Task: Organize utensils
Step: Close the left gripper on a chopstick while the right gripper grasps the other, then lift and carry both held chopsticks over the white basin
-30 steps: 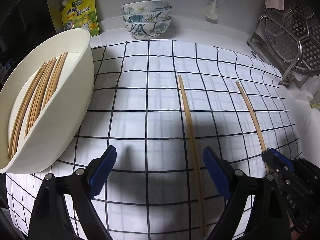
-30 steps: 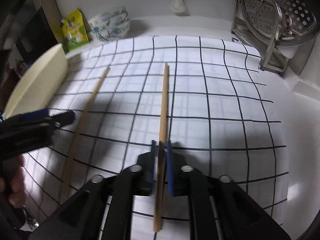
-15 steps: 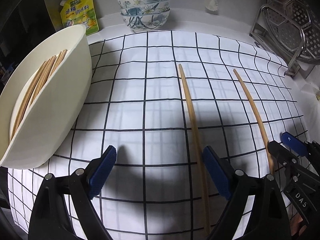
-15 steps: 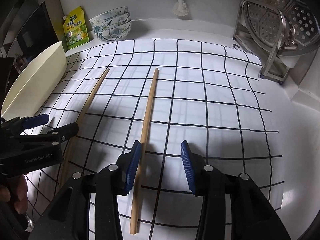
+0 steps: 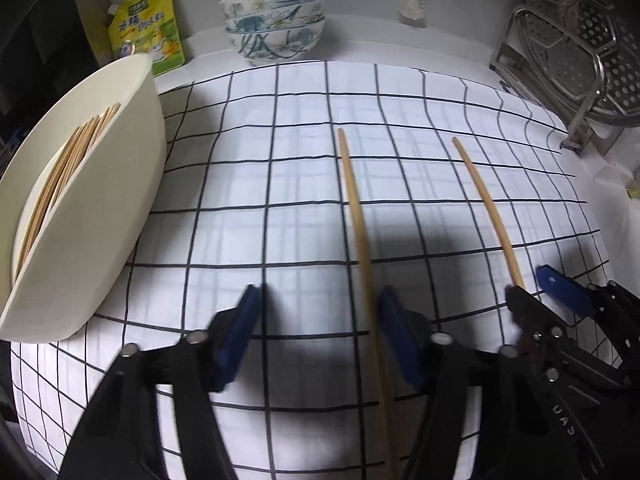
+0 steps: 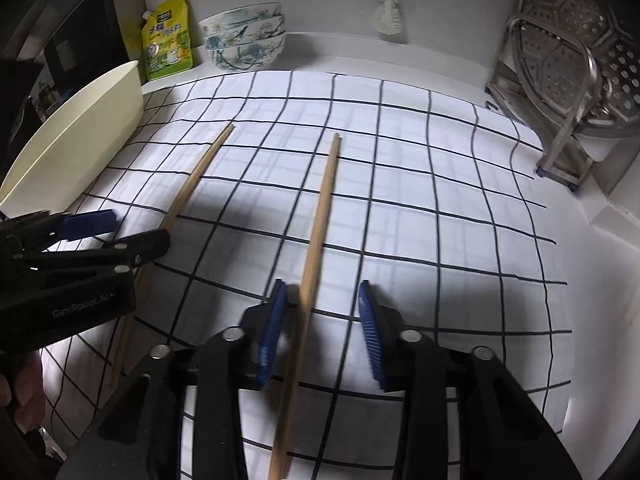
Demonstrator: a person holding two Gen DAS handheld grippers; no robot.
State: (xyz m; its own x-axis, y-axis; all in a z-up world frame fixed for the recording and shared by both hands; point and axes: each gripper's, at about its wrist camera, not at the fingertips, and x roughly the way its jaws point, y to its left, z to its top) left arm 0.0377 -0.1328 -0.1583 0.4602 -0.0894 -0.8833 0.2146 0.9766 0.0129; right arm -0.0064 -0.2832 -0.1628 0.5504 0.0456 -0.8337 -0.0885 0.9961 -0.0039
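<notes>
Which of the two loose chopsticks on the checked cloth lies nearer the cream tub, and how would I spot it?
Start at the cream tub at the cloth's left edge. Two loose chopsticks lie on the cloth, apart and roughly side by side. The nearer chopstick is the left one, partly hidden under the left tongs; the other chopstick runs between the right tongs' blue pads.

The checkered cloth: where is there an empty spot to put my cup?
The checkered cloth lies bare between the right chopstick and the metal rack. The side by the cream tub is crowded: left chopstick, both grippers.
</notes>
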